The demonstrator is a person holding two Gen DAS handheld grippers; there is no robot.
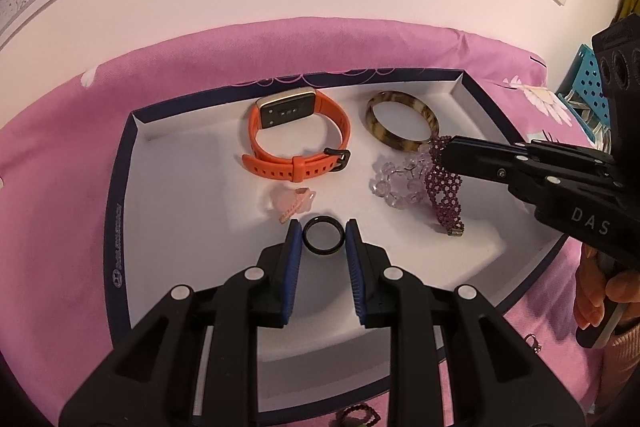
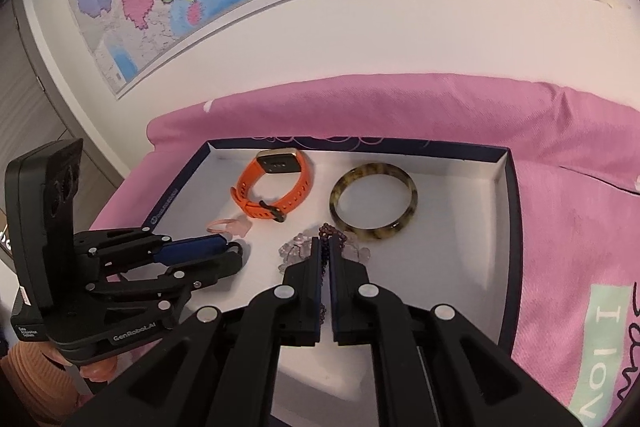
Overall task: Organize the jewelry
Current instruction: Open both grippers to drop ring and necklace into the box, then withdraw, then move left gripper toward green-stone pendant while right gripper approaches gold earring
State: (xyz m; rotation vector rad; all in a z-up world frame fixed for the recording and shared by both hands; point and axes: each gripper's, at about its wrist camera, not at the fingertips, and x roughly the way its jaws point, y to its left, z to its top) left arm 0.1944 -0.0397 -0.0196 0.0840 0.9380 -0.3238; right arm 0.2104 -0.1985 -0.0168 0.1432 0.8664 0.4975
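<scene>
Plainly, two placements are under way inside the tray (image 1: 120, 187), which lies on a pink cloth (image 1: 180, 67). The left claw (image 1: 323, 227) is spread, its blue pads flanking a black ring (image 1: 322, 237) that rests on the white tray floor, apparently touched by neither pad. The right claw (image 2: 327, 251) is pressed together on a purple bead band (image 1: 444, 187), whose free end hangs down to the floor beside a clear bead bracelet (image 1: 396, 183).

The band is best lowered until it lies slack, clear of the bracelet and the bangle (image 1: 402, 125), before the pinch is released; otherwise the beads may snag or drag the neighbours. The left claw should be drawn straight back so the ring is not nudged toward the pink ring (image 1: 286, 203) or the orange watch (image 1: 298, 143).
</scene>
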